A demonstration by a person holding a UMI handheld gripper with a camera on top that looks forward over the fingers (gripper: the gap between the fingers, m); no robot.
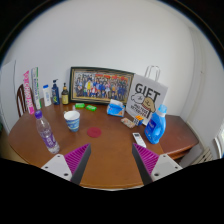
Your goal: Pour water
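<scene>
My gripper [111, 163] is spread wide and holds nothing; its two pink pads [72, 160] point forward over the bare wood. The water bottle [46, 134] stands upright on the round wooden table [105, 150], its long axis vertical and its cap pointing up, just ahead of my left finger and a little outside it. The white cup [72, 120] stands upright beyond the bottle, with its open mouth up, apart from it. A small red disc [94, 132] lies flat near the middle of the table. At the right side stands a blue bottle [155, 125], and behind it a white gift bag [148, 98]. A framed photo [100, 83] leans at the white wall at the back, with small bottles [57, 94] beside it. Between my fingers and the red disc the wood is free. The table edge curves close behind the water bottle.
</scene>
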